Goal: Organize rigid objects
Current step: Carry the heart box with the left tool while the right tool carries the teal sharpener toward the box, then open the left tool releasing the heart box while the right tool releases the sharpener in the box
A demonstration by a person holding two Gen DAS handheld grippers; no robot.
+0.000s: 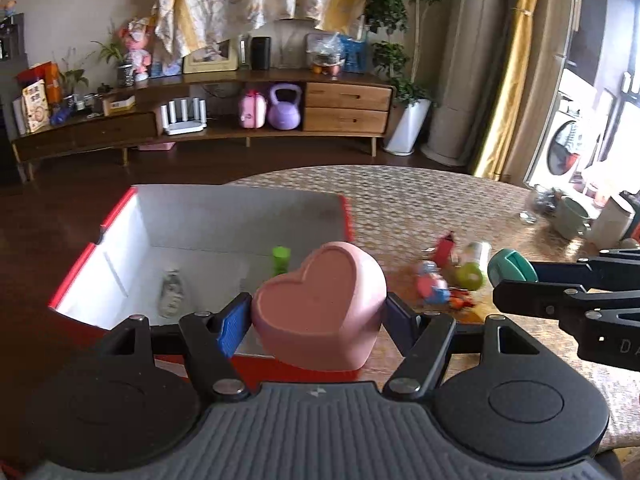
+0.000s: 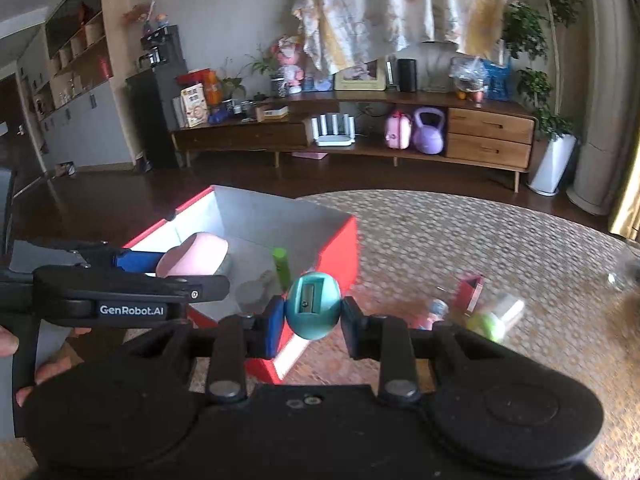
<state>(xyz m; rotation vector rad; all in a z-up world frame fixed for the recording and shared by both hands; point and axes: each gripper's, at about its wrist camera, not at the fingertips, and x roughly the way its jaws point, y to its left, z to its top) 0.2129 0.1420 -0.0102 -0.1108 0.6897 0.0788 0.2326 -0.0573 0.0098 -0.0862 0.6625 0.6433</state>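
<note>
the left claw is clenched on a pink heart-shaped box, held above the near wall of the open red box — a green tube lies inside. the right claw grips a teal egg-shaped sharpener near the red box's corner. small toys lie blurred on the patterned surface.

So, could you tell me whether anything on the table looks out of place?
Yes: a small heap of toys and a tipped green-capped bottle lie jumbled on the table beside the red box, not yet sorted in.
</note>
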